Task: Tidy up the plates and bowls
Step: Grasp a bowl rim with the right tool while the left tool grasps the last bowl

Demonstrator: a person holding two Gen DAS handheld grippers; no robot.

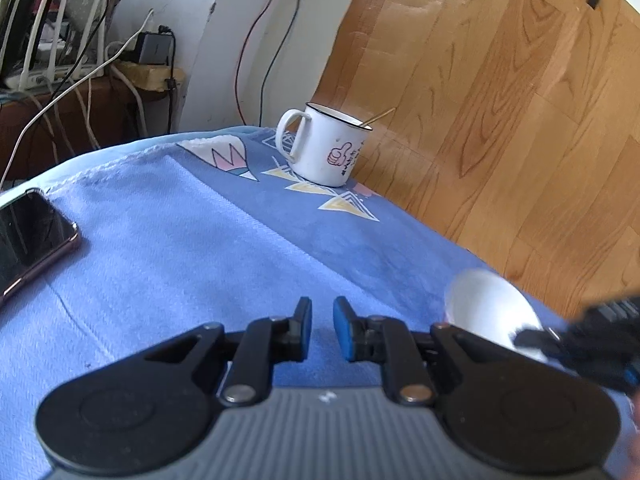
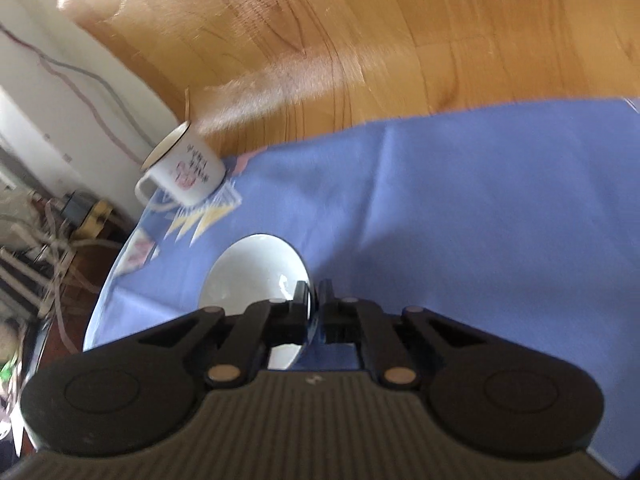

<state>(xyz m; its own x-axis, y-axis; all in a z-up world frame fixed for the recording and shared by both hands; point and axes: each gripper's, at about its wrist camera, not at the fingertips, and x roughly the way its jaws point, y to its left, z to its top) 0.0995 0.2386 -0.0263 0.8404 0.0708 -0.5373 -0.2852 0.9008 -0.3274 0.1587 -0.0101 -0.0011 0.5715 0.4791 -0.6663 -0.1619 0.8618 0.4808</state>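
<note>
A white bowl (image 2: 256,276) lies on the blue tablecloth (image 2: 460,208), tipped up on its side. My right gripper (image 2: 314,292) is shut on its rim, with one finger inside the bowl and one outside. In the left wrist view the same bowl (image 1: 488,312) shows at the right near the table's edge, and the right gripper (image 1: 532,338) reaches in on it from the right. My left gripper (image 1: 322,308) hovers over bare cloth (image 1: 200,248) to the left of the bowl, with its jaws nearly together and nothing between them. No plates are in view.
A white enamel mug (image 1: 324,148) with a spoon in it stands at the table's far corner. A dark phone (image 1: 28,236) lies at the left edge. Beyond the table are a wooden floor (image 1: 500,120), a white wall and tangled cables (image 1: 80,80).
</note>
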